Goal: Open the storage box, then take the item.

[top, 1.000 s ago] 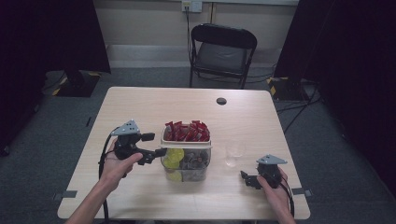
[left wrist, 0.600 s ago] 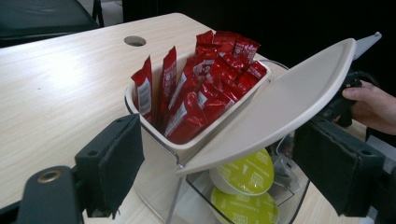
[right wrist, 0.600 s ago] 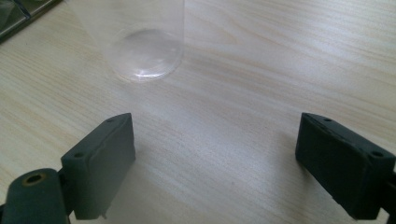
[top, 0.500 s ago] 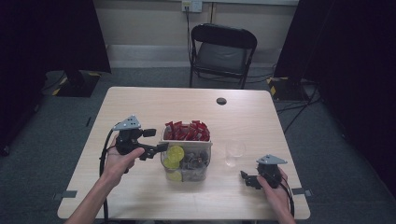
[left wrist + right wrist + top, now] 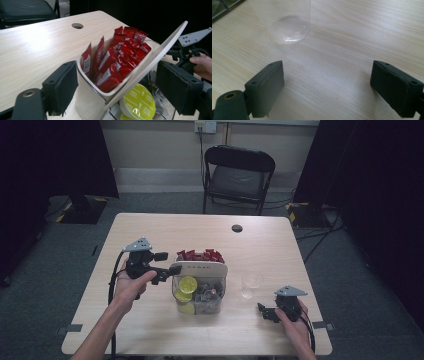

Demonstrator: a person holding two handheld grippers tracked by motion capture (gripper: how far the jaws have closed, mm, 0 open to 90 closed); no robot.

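A clear box (image 5: 200,302) stands mid-table. Its far half holds a white bin (image 5: 87,98) packed with red sachets (image 5: 200,255) (image 5: 117,60). A white lid (image 5: 200,268) (image 5: 152,60) leans tilted across the bin's near edge. Lime-green pods (image 5: 187,284) (image 5: 138,98) and dark items lie under it. My left gripper (image 5: 167,266) (image 5: 120,87) is open at the box's left side, its jaws spread to either side of the bin's corner. My right gripper (image 5: 264,312) (image 5: 327,85) rests open on the table, with a clear plastic cup (image 5: 251,282) (image 5: 289,20) just beyond its jaws.
A round cable hole (image 5: 236,228) (image 5: 77,25) sits near the table's far edge. A black folding chair (image 5: 239,175) stands behind the table. In the left gripper view, the other hand and its gripper (image 5: 190,47) show past the lid.
My left gripper has edged up and right, closer against the box's left side. The right gripper and the cup have stayed put.
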